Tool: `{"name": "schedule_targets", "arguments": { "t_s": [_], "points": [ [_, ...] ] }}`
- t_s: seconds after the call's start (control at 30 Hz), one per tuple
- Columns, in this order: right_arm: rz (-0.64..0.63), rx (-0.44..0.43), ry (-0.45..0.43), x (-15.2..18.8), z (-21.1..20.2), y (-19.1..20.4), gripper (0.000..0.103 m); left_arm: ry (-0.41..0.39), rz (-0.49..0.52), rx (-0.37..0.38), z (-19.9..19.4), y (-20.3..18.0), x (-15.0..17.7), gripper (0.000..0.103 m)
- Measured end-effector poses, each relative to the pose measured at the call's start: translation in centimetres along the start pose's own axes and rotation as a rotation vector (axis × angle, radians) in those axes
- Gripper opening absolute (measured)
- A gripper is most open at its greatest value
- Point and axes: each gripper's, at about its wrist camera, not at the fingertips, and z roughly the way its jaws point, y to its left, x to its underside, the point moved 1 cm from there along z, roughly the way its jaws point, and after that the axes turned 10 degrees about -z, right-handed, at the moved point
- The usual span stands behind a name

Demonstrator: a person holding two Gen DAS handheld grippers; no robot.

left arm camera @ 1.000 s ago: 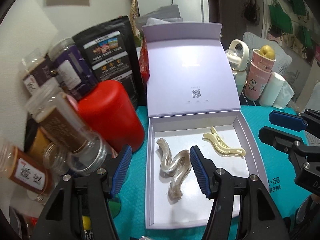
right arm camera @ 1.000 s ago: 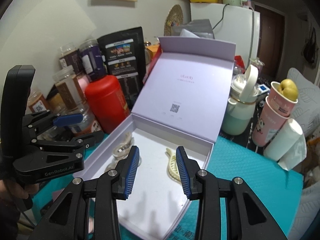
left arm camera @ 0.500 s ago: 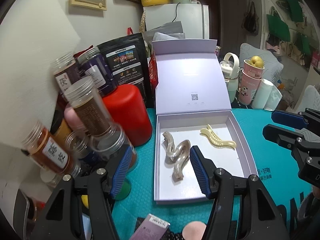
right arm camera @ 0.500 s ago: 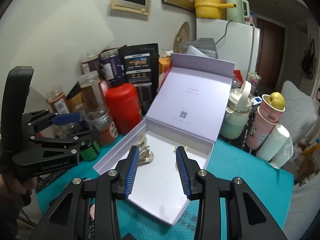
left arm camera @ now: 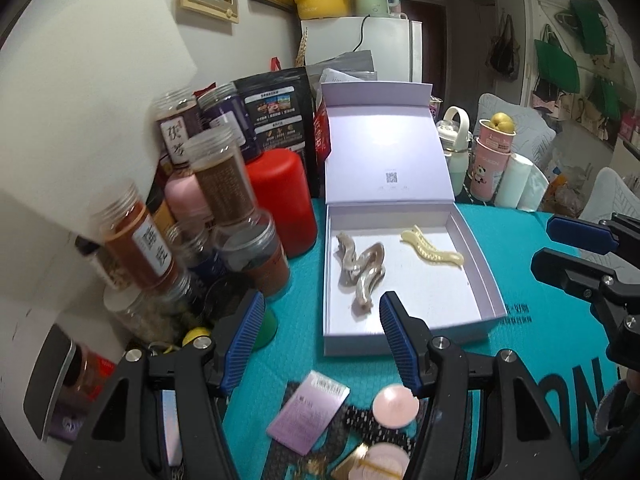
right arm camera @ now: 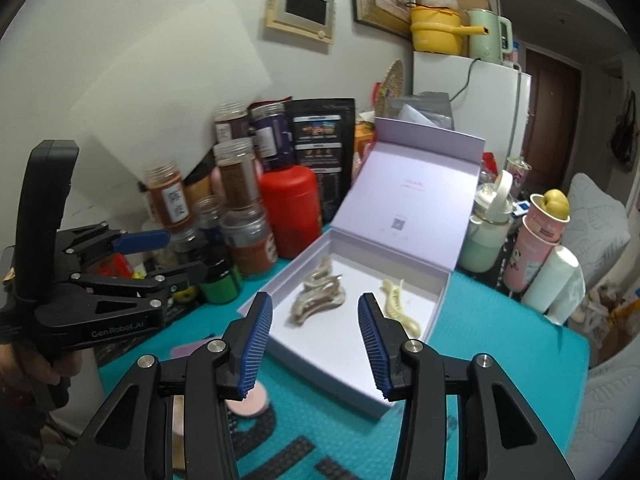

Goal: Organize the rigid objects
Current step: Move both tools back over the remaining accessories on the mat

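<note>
Left tool (left arm camera: 322, 334): jaws parted, nothing between the blue pads, held above the teal counter (left arm camera: 532, 344) short of the box. Right tool (right arm camera: 316, 340): jaws parted and empty; they have just been opening, with nothing between them. A hand (right arm camera: 28, 364) grips the left tool's handle at the left edge of the right wrist view.

Open lilac box (left arm camera: 486, 280) sits on the counter, lid standing upright at its far side. Inside the tray lie two hair clips, apart from each other. The wavy silver hair clip (left arm camera: 362, 270) lies in the left half, long axis running near to far. The cream hair clip (left arm camera: 432, 250) lies toward the far right corner, slanted.

Left of the box: red canister (left arm camera: 282, 200) just beside the box wall, then a crowd of clear jars (left arm camera: 224, 184) with brown contents, some stacked and tilted. Black pouch (left arm camera: 280, 116) stands behind the canister.

Right of the box: pale green bottle (right arm camera: 486, 236), pink cup (right arm camera: 538, 240) with a yellow fruit on top.

Near edge of counter: lilac card (left arm camera: 308, 412) and a round pink disc (left arm camera: 396, 406), both just in front of the left tool.
</note>
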Motion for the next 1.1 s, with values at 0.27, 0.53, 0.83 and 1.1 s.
{"name": "schedule_targets", "arguments": {
  "t_s": [0.27,0.53,0.83,1.1],
  "points": [
    [-0.011,-0.056,-0.007,1.2,-1.0,3.0,0.054,0.024,0.005,-0.032,-1.6,1.5,2.9,0.06],
    [-0.024,-0.101,-0.006,2.2,-1.4,5.4,0.056,0.039,-0.029,-0.036,-2.7,3.0,5.3,0.06],
    [-0.023,-0.135,0.018,3.5,-0.8,6.8,0.056,0.066,-0.067,-0.058,-3.1,4.4,7.9,0.075],
    [-0.028,-0.161,0.031,4.8,0.0,8.0,0.056,0.101,-0.117,-0.064,-2.6,6.0,9.9,0.075]
  ]
}}
